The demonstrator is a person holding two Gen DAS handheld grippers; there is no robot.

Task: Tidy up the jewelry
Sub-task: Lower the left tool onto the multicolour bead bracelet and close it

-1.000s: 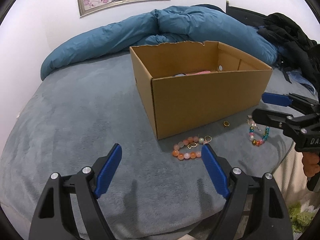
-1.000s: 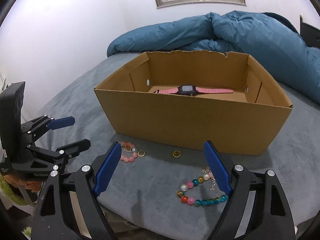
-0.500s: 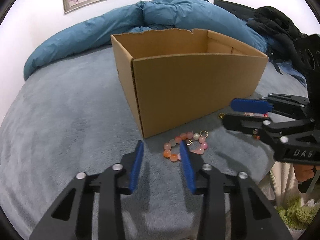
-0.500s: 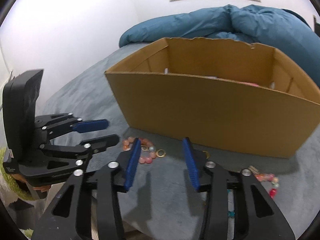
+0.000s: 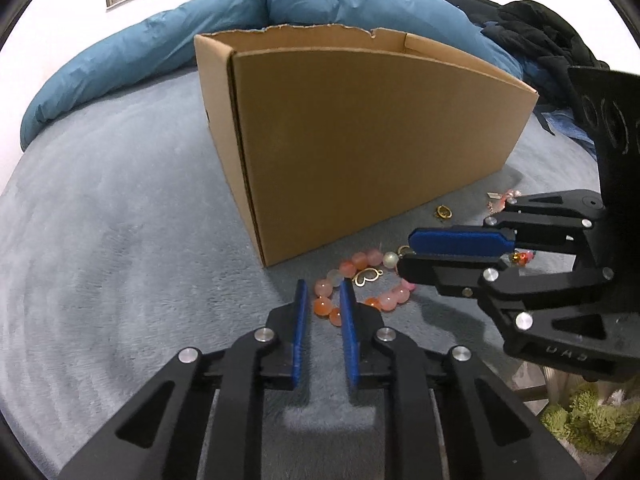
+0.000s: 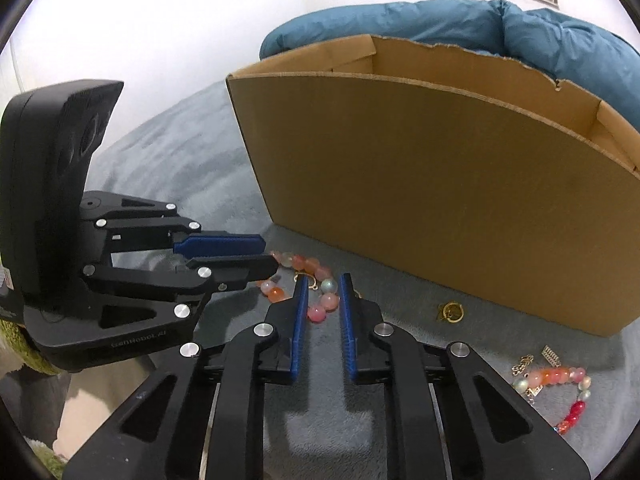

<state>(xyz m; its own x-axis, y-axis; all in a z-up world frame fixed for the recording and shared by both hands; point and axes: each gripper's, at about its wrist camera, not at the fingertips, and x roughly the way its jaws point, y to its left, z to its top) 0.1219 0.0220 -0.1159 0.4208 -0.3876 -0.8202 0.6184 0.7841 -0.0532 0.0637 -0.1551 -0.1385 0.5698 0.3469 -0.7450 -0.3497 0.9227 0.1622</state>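
A pink and orange bead bracelet [image 5: 362, 284] with a gold heart charm lies on the grey bed cover by the corner of an open cardboard box [image 5: 360, 152]. My left gripper [image 5: 323, 290] is low, its narrow jaws on either side of the bracelet's near beads, not closed on them. My right gripper [image 6: 323, 284] comes in from the other side, also narrowly open around the same bracelet [image 6: 308, 284]. A gold ring [image 6: 452, 312] and a multicolour bead bracelet [image 6: 560, 388] lie further right.
A blue duvet [image 5: 280, 12] is heaped behind the box. Dark clothes [image 5: 540, 40] lie at the far right. The bed edge and green rug [image 5: 588, 412] are just below the grippers. A framed picture hangs on the wall.
Both grippers have dropped and moved in toward the pink bracelet, and both have narrowed from wide open to a small gap around its beads.
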